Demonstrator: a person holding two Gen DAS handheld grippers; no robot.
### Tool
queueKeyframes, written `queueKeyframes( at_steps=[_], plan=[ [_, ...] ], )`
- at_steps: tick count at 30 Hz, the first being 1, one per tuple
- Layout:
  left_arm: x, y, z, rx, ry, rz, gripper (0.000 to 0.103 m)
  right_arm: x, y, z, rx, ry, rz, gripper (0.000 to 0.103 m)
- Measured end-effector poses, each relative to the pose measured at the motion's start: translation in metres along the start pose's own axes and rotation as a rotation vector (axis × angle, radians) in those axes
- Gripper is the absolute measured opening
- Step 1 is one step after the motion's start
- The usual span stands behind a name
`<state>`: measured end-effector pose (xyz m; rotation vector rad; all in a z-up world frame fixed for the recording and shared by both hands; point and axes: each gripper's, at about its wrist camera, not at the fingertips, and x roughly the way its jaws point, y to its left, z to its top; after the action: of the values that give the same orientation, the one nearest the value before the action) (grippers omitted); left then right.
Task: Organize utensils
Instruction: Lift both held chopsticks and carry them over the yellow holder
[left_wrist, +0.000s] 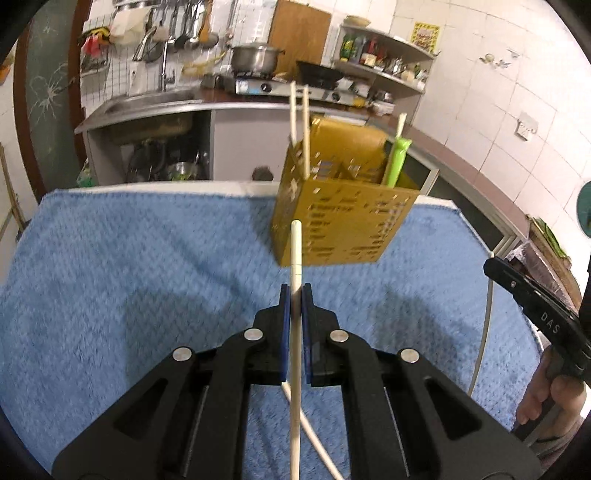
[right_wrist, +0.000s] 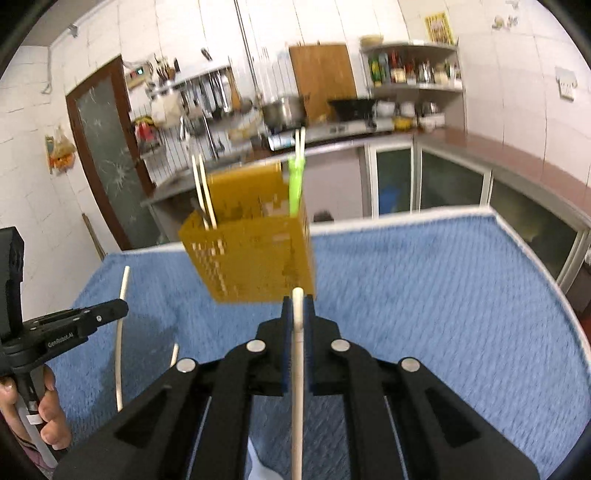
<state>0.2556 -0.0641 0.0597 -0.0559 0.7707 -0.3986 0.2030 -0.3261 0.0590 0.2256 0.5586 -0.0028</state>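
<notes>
A blue terry towel (left_wrist: 129, 258) covers the table, and on its far half stands a yellow perforated plastic utensil caddy (left_wrist: 343, 218), blurred in both views. Two cream chopsticks (left_wrist: 300, 122) stand upright in its left compartment; a light-green plastic utensil (left_wrist: 397, 162) and another pale stick rise from its right side. Only the left wrist view shows a second cream stick (left_wrist: 314, 432) lying on the towel beneath the gripper; only the right wrist view shows the person's left hand (right_wrist: 48, 413) wrapped around its handle. The black left gripper (left_wrist: 295, 295) is clamped on a cream chopstick (left_wrist: 296, 332) pointing toward the caddy, its near end cut off by the frame. The black right gripper (right_wrist: 297, 306) likewise pinches a cream chopstick (right_wrist: 297, 369), tip just short of the caddy's near wall.
</notes>
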Motion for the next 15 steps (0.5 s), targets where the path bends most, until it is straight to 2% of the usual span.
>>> queueKeyframes(
  at_steps=[3, 7, 15],
  plan=[
    [-0.005, -0.006, 0.012, 0.007, -0.035, -0.016, 0.004, -0.006, -0.002, 0.013, -0.005, -0.04, 0.005, 0.006],
    [-0.016, -0.018, 0.027, 0.026, -0.123, -0.029, 0.004, -0.011, -0.004, 0.034, -0.01, -0.103, 0.011, 0.006],
    [-0.017, -0.029, 0.07, 0.04, -0.212, -0.058, 0.004, -0.014, 0.001, 0.082, -0.024, -0.23, 0.018, 0.006]
  ],
)
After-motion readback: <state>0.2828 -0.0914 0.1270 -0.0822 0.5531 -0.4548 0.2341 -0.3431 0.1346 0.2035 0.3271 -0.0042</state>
